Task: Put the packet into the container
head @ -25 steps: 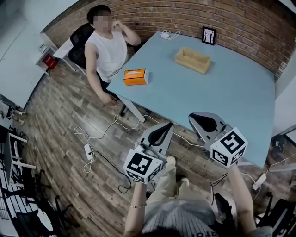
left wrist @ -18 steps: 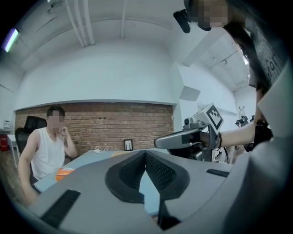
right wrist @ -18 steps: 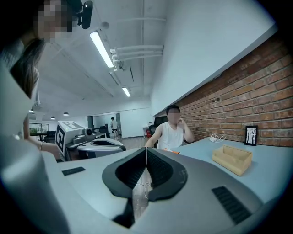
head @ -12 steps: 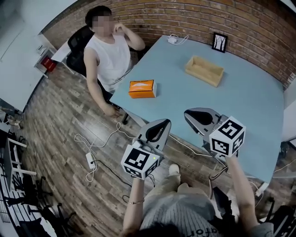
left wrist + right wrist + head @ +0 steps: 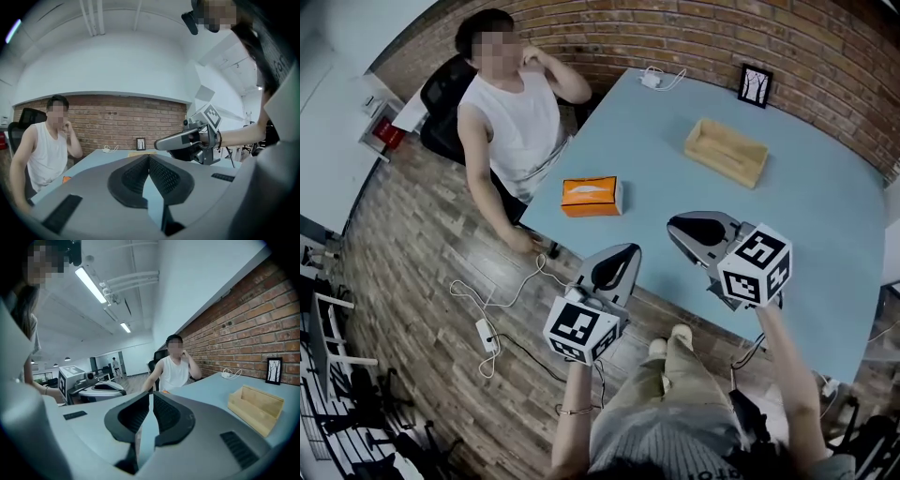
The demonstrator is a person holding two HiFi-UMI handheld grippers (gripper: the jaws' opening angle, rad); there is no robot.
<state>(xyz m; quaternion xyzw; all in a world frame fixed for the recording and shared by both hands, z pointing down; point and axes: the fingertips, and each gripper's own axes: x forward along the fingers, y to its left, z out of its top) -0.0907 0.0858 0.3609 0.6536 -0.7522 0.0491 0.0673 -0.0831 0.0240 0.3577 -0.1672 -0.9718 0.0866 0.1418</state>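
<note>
An orange packet (image 5: 592, 197) lies near the left edge of the light blue table (image 5: 806, 234). The open wooden container (image 5: 727, 152) stands further back on the table, and shows at the right in the right gripper view (image 5: 255, 408). My left gripper (image 5: 631, 249) is shut and empty, held over the floor just short of the table's near edge. My right gripper (image 5: 673, 224) is also shut with nothing in it, over the table's near edge. Both are well short of the packet. In each gripper view the fingertips (image 5: 149, 155) (image 5: 151, 393) meet.
A person in a white top (image 5: 511, 112) sits on a black chair at the table's left side, close to the packet. A framed picture (image 5: 755, 84) and a white cable (image 5: 656, 79) are at the table's far edge. Cables and a power strip (image 5: 486, 333) lie on the wooden floor.
Both grippers have moved forward towards the table together; the right one has come over its near edge. The packet and container keep their places on the table. Both stay shut.
</note>
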